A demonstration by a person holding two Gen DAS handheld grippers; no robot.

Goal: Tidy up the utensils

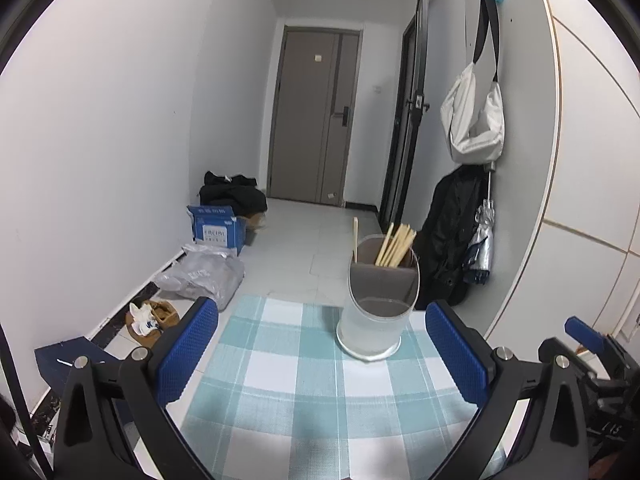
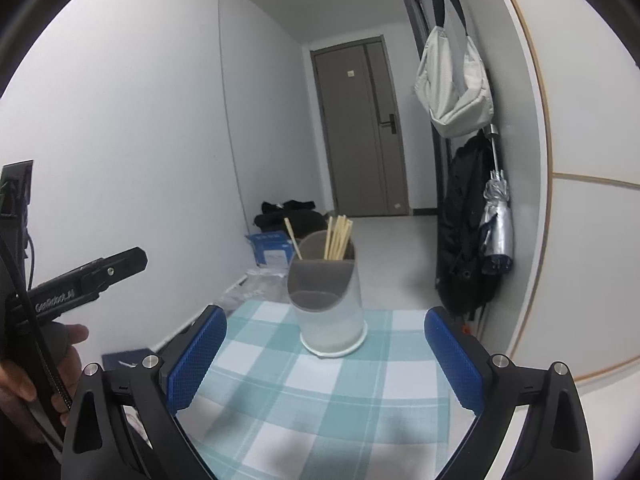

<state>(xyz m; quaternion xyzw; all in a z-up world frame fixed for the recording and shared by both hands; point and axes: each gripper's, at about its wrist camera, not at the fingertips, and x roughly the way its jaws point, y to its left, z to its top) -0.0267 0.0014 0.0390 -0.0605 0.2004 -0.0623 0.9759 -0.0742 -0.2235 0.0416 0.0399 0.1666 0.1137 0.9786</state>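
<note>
Both grippers hang open over the checked tabletop, with the holder standing ahead of them.

The left gripper (image 1: pixel 320 356) has its jaws spread wide with nothing between them, and so does the right gripper (image 2: pixel 324 360); blue pads (image 2: pixel 198 356) face bare cloth. The holder (image 1: pixel 378 304), a frosted round tub with a grey divider, stands upright near the far edge of the tabletop (image 1: pixel 280 372). A bundle of chopsticks (image 1: pixel 396 242) leans in its rear compartment, and one single stick (image 1: pixel 355 240) stands apart at the left of that compartment; the front compartment looks empty. In the right wrist view a hand (image 2: pixel 36 368) grips the left gripper's handle at the left edge. Beyond the tabletop, a bag (image 1: pixel 474 120) hangs on the wall.
</note>
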